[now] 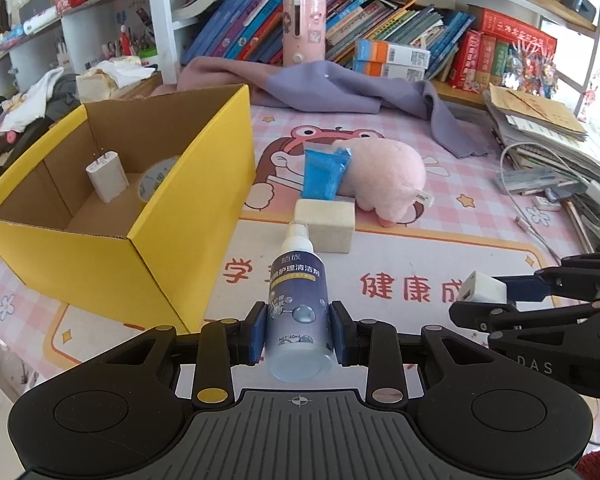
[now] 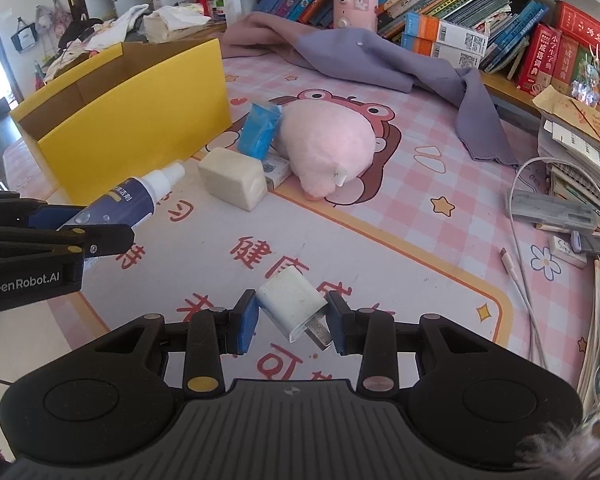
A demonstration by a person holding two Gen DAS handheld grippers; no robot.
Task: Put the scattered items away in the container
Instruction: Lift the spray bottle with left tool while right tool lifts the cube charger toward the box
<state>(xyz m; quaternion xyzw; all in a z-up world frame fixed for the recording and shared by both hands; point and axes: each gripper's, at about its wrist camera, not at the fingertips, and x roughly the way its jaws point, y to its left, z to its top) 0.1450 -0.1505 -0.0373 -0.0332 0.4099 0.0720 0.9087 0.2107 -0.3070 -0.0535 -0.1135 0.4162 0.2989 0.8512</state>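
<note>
My left gripper point(image 1: 299, 332) is shut on a dark blue spray bottle point(image 1: 298, 304) with a white cap, held above the mat; the bottle also shows in the right wrist view point(image 2: 132, 200). My right gripper point(image 2: 292, 322) is shut on a white USB charger plug point(image 2: 294, 306), seen too in the left wrist view point(image 1: 482, 288). The yellow cardboard box point(image 1: 204, 200) stands at the left and holds a white charger point(image 1: 107, 176) and a tape roll point(image 1: 158, 178). A beige block point(image 1: 326, 226), a blue packet point(image 1: 324, 174) and a pink plush toy point(image 1: 384, 178) lie on the mat.
A purple cloth point(image 1: 340, 88) lies behind the toy. Books and a pink cylinder point(image 1: 303, 32) line the back shelf. Papers, a white cable point(image 2: 520, 264) and a grey case point(image 2: 552, 208) crowd the right side. The pink cartoon mat point(image 2: 380, 240) covers the desk.
</note>
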